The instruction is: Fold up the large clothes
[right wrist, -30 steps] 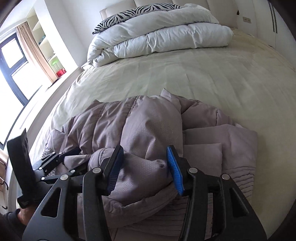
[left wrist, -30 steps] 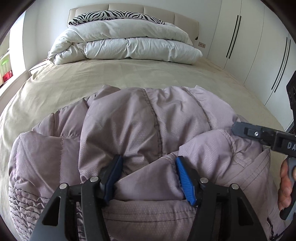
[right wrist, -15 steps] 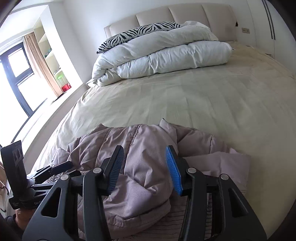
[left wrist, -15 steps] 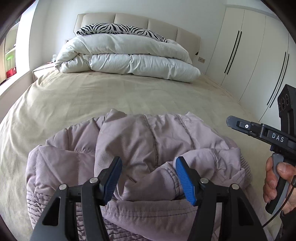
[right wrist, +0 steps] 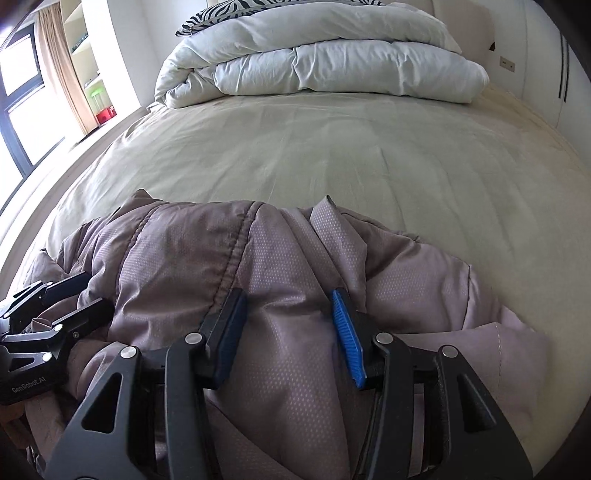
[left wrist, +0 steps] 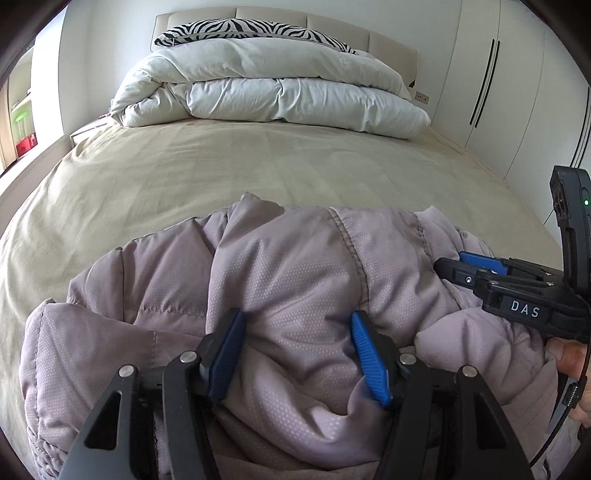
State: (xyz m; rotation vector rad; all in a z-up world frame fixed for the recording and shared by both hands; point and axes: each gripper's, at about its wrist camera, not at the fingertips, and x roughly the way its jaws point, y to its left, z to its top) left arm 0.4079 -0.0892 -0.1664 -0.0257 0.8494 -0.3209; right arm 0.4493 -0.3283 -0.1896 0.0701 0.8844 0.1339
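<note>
Puffer jacket point(left wrist: 288, 295), mauve, quilted, lies bunched on the near end of the bed point(left wrist: 258, 166), on the beige sheet. It's roughly folded, with several layers stacked and a ribbed hem showing at the lower left in the left wrist view.

Left gripper point(left wrist: 299, 350): jaws spread wide, a thick roll of jacket fabric bulging up between the blue pads point(left wrist: 369, 358). The pads press into the fabric on both sides, but at that gap I wouldn't call it a clamp; reads as released and resting on the cloth.

Right gripper point(right wrist: 290, 334): same picture, jaws wide apart, with a padded fold filling the gap between them. Not clenched. In the left wrist view it sits at the jacket's right edge, fingers lying flat on the fabric, with part of the person's hand point(left wrist: 569, 354) visible behind it. Whether anything is pinched at its tips is hard to tell from there.

The two grippers are near each other, side by side on the jacket.

Far end of the bed: folded white duvet point(left wrist: 273, 92) with a zebra-print pillow point(left wrist: 255, 31) on top, against the headboard. White wardrobe point(left wrist: 517, 92) on the right.
</note>
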